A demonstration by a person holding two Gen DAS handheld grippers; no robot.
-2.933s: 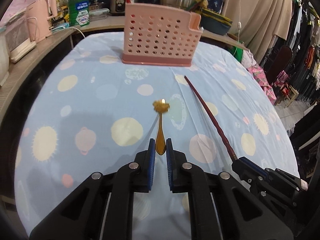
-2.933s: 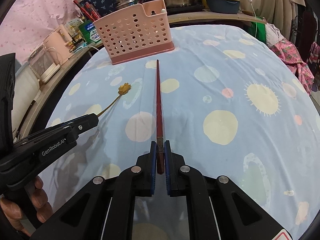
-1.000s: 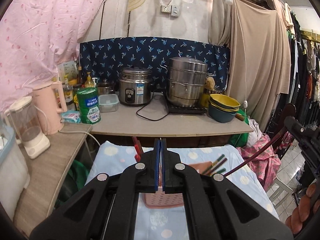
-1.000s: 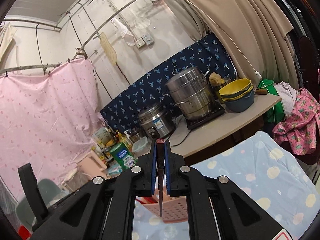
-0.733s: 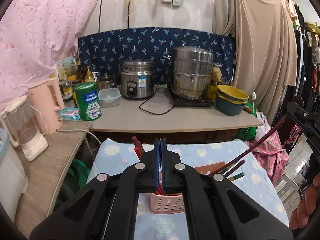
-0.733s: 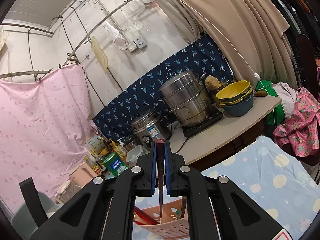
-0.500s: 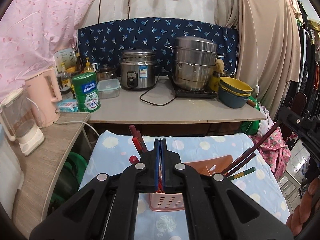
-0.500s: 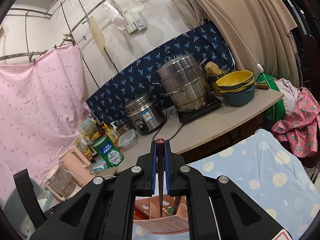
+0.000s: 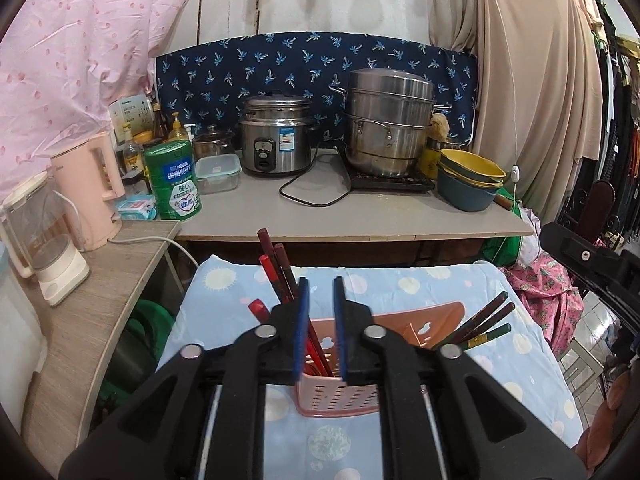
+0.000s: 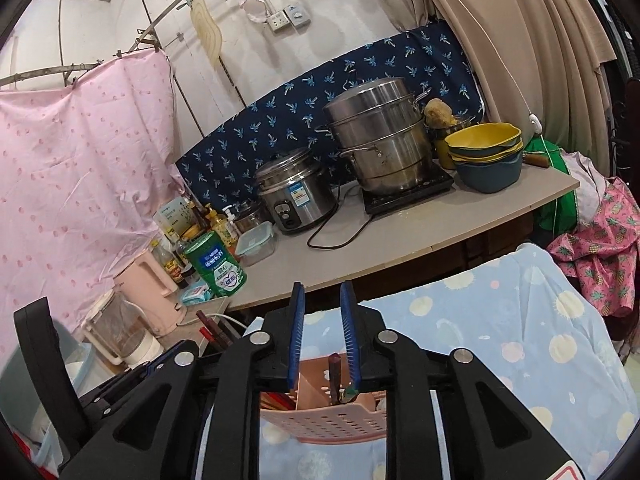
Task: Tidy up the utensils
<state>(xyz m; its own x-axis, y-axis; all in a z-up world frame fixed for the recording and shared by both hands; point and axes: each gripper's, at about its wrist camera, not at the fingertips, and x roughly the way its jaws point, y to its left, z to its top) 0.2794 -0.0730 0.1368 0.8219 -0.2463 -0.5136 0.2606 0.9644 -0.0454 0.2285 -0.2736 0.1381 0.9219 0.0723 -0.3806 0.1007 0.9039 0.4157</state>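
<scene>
A pink perforated utensil basket (image 9: pixel 340 394) stands on the blue spotted tablecloth (image 9: pixel 532 364). Red chopsticks (image 9: pixel 276 268) lean out of its left part and dark chopsticks (image 9: pixel 486 316) out of its right part. My left gripper (image 9: pixel 319 284) is open and empty just above the left part. In the right wrist view my right gripper (image 10: pixel 322 290) is open and empty above the basket (image 10: pixel 324 420), with a dark chopstick end (image 10: pixel 334 364) standing between its blue pads. The spoon is hidden.
A counter (image 9: pixel 352 216) behind the table carries a rice cooker (image 9: pixel 276 136), a steel steamer pot (image 9: pixel 390 120), stacked bowls (image 9: pixel 470 178), a green tin (image 9: pixel 173 184) and a pink kettle (image 9: pixel 90 188). A blender (image 9: pixel 44 248) stands on the left shelf. Clothes hang at the right.
Both grippers came down over the basket with the spoon and chopstick, then opened. The chopstick now stands in the basket's right part; both pairs of pads are apart and empty.
</scene>
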